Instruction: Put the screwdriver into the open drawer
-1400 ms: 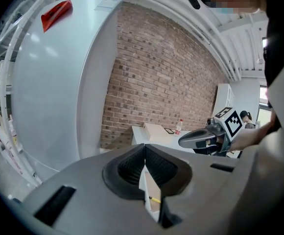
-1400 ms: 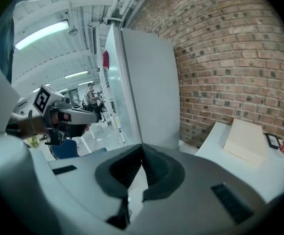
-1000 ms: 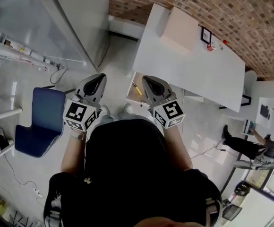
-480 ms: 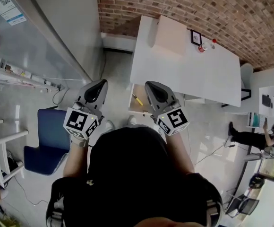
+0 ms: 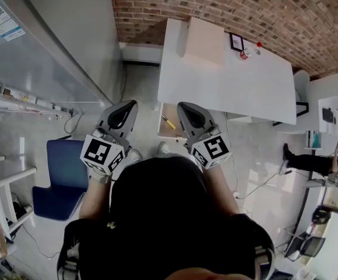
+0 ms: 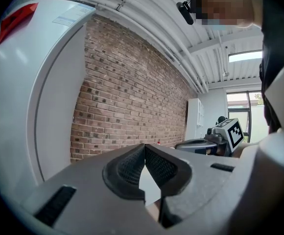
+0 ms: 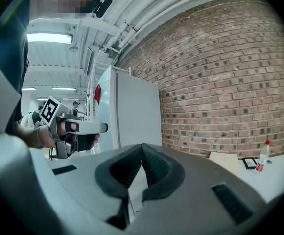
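Observation:
The yellow-handled screwdriver (image 5: 168, 122) lies inside the open drawer (image 5: 164, 134) under the near left edge of the white table (image 5: 227, 83). My left gripper (image 5: 129, 104) hangs to the left of the drawer, above the floor. My right gripper (image 5: 184, 105) hangs over the drawer's right part. Both point towards the brick wall. In the left gripper view the pads of the left gripper (image 6: 145, 146) meet with nothing between them. The right gripper (image 7: 142, 145) looks the same in its own view: shut and empty.
A tan board (image 5: 206, 39), a small picture frame (image 5: 236, 41) and a red-capped bottle (image 5: 247, 52) stand at the table's far side by the brick wall. A blue chair (image 5: 61, 177) is on the left, below a tall white cabinet (image 5: 70, 39). A person (image 5: 309, 159) is far right.
Both grippers have risen a little and stay shut and empty. The head view has swung, so table and chair sit differently in the picture. The screwdriver stays in the drawer.

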Motion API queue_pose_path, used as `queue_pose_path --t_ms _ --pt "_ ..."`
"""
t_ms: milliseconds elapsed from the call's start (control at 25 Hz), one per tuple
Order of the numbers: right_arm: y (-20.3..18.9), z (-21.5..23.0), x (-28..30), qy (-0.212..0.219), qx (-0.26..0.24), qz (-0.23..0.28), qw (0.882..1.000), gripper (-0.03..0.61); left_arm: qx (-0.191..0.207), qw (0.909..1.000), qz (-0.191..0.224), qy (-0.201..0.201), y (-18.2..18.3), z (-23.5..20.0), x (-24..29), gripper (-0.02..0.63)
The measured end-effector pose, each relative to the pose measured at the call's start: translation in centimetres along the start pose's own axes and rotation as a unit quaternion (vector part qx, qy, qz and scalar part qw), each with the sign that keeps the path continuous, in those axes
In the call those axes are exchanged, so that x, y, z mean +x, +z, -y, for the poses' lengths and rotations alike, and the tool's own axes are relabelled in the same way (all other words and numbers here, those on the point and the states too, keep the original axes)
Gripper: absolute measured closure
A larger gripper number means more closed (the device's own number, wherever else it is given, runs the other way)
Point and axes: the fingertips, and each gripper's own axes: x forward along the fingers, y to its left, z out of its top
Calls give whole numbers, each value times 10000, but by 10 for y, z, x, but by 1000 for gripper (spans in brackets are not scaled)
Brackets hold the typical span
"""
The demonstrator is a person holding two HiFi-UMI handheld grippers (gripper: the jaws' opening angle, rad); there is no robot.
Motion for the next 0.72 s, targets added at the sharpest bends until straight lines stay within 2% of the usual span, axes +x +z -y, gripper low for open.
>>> queue_pose_path --t_ms 720 --pt "-25 5 -16 -155 299 -126 9994 569 -8 9998 -205 16 -19 12 -2 609"
